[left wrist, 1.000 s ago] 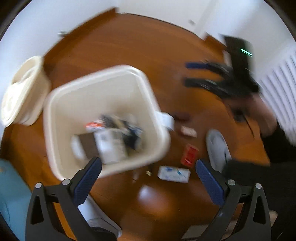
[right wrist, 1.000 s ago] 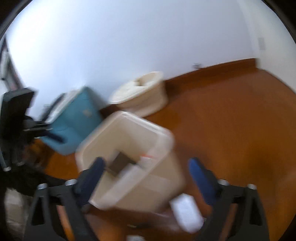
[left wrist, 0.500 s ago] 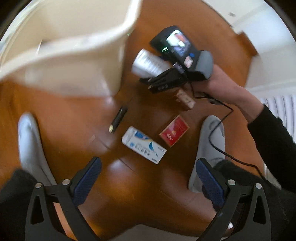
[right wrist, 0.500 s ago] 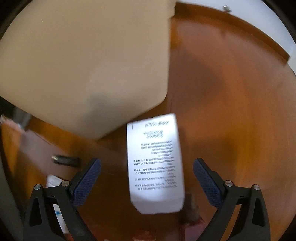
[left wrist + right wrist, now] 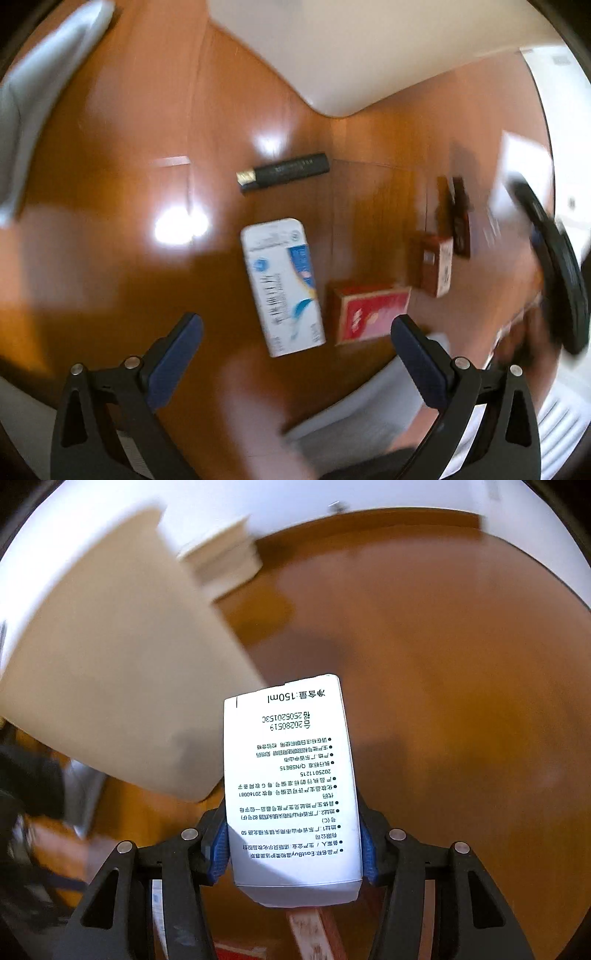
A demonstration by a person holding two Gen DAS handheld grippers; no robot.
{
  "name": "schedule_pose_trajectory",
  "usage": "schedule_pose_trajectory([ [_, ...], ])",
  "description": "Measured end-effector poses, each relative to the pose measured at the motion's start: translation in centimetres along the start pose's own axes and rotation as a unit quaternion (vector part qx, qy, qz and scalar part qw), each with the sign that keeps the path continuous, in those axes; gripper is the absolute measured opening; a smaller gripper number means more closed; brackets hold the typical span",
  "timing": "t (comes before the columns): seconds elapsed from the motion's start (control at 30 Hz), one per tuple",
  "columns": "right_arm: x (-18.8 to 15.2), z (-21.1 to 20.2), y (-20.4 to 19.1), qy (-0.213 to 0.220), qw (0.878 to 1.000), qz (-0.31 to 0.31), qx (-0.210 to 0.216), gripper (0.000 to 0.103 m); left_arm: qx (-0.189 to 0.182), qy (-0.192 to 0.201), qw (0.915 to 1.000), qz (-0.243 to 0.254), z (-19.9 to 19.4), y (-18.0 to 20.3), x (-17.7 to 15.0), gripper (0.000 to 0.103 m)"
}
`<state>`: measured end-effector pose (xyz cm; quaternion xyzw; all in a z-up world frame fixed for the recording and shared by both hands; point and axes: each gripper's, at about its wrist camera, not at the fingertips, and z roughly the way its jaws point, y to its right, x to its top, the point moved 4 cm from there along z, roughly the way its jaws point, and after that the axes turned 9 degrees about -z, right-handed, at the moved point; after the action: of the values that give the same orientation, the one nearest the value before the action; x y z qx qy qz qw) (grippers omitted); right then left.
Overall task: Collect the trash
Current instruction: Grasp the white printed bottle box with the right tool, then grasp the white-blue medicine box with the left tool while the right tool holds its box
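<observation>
Now the white box (image 5: 291,786) is squeezed by the right gripper (image 5: 293,843), beside the bin (image 5: 110,686); the left gripper (image 5: 295,343) is held wide open, holding nothing, above floor (image 5: 110,166) litter.

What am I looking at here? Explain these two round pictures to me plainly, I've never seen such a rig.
A person holds a two-finger gripper in each hand; each carries a fisheye camera looking along its fingers. The left view shows the left gripper open above a wooden floor with trash: a white-blue box, a red box, a black tube and the bin. In the right view, the right gripper is shut on a white box beside the bin.
</observation>
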<state>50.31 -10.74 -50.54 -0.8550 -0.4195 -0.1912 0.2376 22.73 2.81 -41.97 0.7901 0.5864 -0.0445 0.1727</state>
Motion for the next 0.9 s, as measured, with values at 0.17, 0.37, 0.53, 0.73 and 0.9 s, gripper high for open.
schedule_pose_trajectory([
  [0.17, -3.0, -3.1, 1.1, 0.013, 0.998, 0.067, -0.012, 0.057, -0.002, 0.004, 0.9986, -0.053, 2.9, 0.4, 0.3, 0.103],
  [0.37, -4.2, -5.0, 2.3, 0.024, 0.994, 0.106, -0.016, 0.058, 0.009, 0.003, 0.9946, -0.103, 5.2, -0.7, 0.5, 0.103],
  [0.53, -5.2, -6.0, 2.7, 0.036, 0.991, 0.123, -0.02, 0.058, 0.027, 0.005, 0.9931, -0.114, 6.5, -0.8, 0.3, 0.095],
  [0.73, -5.4, -6.9, 2.9, 0.045, 0.99, 0.129, -0.025, 0.058, 0.053, 0.004, 0.9948, -0.086, 7.2, 0.3, 0.1, 0.055],
  [0.9, -5.1, -7.6, 3.1, 0.054, 0.99, 0.129, -0.033, 0.058, 0.06, 0.004, 0.9976, -0.035, 6.1, 1.4, 0.3, 0.049],
])
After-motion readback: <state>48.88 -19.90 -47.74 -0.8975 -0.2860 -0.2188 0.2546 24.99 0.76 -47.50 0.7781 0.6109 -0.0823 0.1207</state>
